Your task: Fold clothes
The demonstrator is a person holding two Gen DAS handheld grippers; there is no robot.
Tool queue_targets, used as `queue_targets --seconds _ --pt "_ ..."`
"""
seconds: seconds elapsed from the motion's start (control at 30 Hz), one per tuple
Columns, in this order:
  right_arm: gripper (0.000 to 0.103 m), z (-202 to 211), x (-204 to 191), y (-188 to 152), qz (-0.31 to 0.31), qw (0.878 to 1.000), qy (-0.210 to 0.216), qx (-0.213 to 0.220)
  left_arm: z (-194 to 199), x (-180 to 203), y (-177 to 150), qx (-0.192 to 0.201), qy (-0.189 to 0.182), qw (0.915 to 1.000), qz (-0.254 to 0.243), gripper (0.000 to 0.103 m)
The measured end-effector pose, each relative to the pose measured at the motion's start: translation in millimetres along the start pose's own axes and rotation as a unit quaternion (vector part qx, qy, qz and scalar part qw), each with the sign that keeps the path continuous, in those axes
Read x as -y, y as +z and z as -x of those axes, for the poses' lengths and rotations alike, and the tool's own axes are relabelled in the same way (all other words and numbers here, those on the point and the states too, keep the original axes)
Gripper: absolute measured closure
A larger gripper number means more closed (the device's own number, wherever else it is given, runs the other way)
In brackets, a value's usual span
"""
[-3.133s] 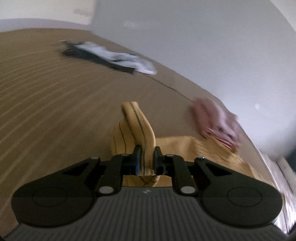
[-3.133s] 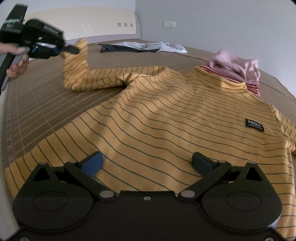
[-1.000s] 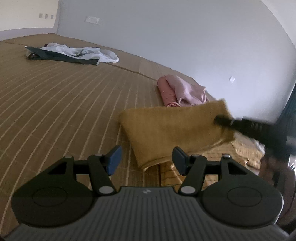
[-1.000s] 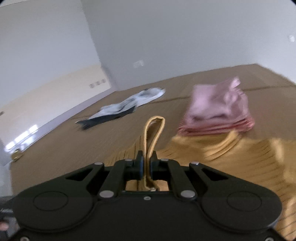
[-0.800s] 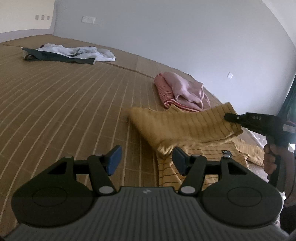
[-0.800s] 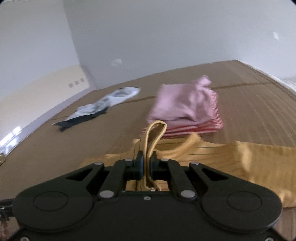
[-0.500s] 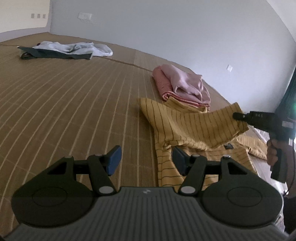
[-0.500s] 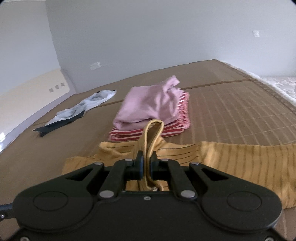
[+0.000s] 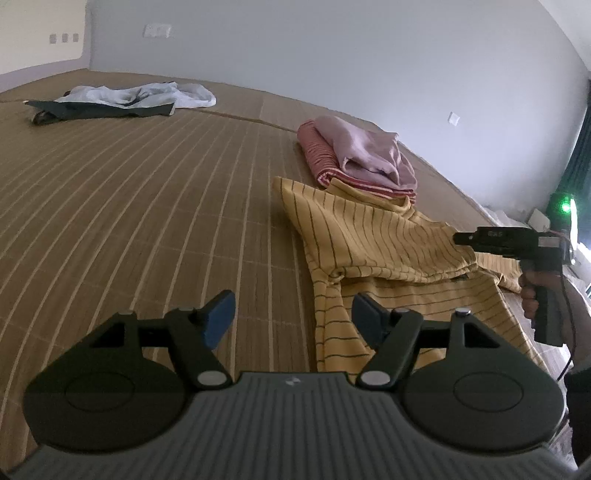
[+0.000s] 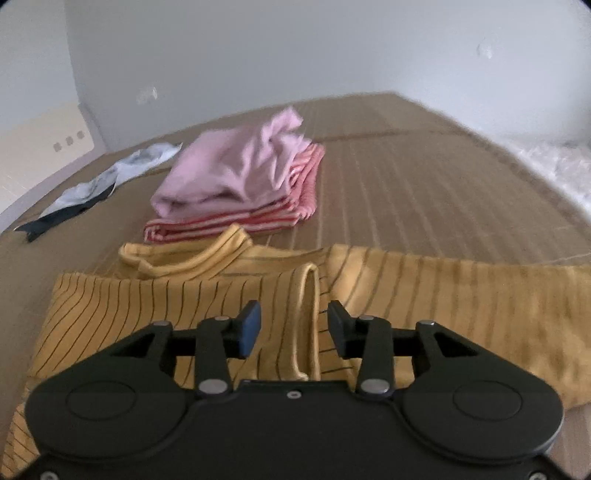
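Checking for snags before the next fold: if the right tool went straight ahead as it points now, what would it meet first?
The right tool, open, would first meet the yellow striped shirt, whose folded sleeve cuff already lies between its fingers.

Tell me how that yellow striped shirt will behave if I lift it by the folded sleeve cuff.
The yellow striped shirt is probably floppy: it lies creased on the mat. Lifted by the cuff between the open right tongs, the sleeve would likely unfold and drag. It looks light and unlikely to slip.

Woven mat, wall switch
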State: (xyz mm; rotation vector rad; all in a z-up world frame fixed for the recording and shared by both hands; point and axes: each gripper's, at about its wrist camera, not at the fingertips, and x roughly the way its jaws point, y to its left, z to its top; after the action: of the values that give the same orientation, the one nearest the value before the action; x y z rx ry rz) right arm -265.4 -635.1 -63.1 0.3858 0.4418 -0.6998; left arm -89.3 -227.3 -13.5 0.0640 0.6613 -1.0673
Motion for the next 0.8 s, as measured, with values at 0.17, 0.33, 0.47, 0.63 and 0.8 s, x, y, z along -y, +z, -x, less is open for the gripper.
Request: queue_targets --seconds 0.17,0.33,0.47,0.63,0.8 --pt "0.064 21.0 -18.3 -10.4 0.035 0.998 0.041 0.027 -7.1 9.0 -3.2 -0.012 -0.013 0.9998 -0.009 0.028" --pt "0.075 3.5 -54.4 -25.8 0.088 0.992 0.088 -0.008 -18.6 28.9 -13.5 -0.038 -0.023 0.998 -0.044 0.028" --pt "0.075 -16.2 -69.3 -36.7 0.117 0.99 0.076 -0.037 -28.0 41.4 -21.9 -0.059 -0.017 0.9951 -0.077 0.028" --pt "0.074 4.6 -85.5 -27.1 0.112 0.987 0.112 -0.015 -31.5 44.8 -26.7 -0.073 -0.002 0.9925 -0.098 0.028" --pt "0.075 5.1 -119.2 -35.9 0.133 0.973 0.187 -0.027 -35.1 48.3 -31.6 -0.087 0.013 0.9891 -0.118 0.027"
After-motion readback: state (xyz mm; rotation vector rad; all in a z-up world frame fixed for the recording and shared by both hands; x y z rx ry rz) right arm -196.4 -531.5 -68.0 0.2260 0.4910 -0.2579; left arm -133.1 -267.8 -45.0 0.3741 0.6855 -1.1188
